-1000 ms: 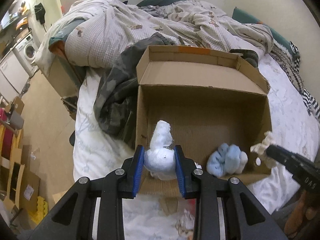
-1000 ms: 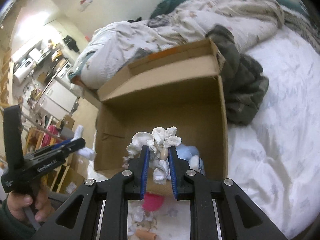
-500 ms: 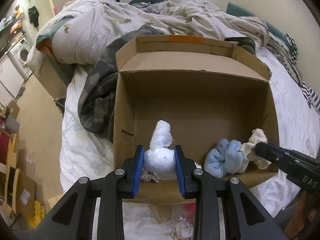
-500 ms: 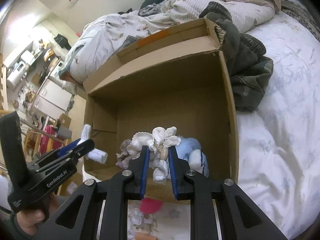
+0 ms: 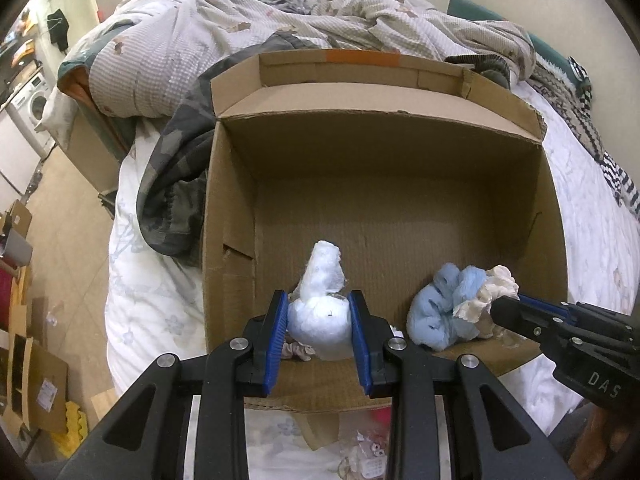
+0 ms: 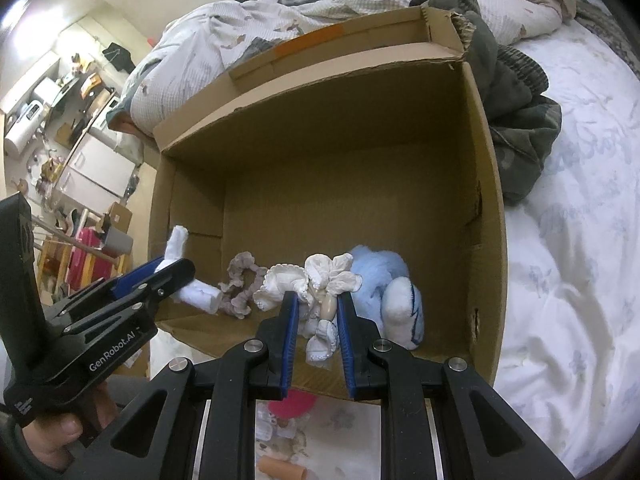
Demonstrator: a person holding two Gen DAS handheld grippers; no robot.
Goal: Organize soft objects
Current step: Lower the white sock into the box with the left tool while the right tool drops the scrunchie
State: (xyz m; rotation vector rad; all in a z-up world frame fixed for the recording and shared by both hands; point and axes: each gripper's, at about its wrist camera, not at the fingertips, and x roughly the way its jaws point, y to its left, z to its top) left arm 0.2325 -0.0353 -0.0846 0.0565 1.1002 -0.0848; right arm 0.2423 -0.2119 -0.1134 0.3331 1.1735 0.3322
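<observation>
An open cardboard box (image 5: 384, 148) lies on its side on the bed, also in the right wrist view (image 6: 320, 136). My left gripper (image 5: 319, 320) is shut on a white rolled sock (image 5: 320, 300) just inside the box's front left; it shows in the right wrist view (image 6: 176, 276). My right gripper (image 6: 316, 308) is shut on a cream frilly soft toy (image 6: 316, 280) inside the box's front right; it shows in the left wrist view (image 5: 516, 308). A light blue plush (image 5: 444, 312) and a mauve scrunchie (image 6: 240, 284) lie on the box floor.
A dark camouflage garment (image 5: 172, 192) lies left of the box, and a rumpled checked duvet (image 5: 280, 24) behind it. White floral bedsheet (image 6: 572, 264) spreads to the right. Small items and a pink object (image 6: 292, 404) lie on the sheet below the box front.
Both grippers have moved forward into the box mouth, still holding the white sock and the cream toy. The box now fills more of both views.
</observation>
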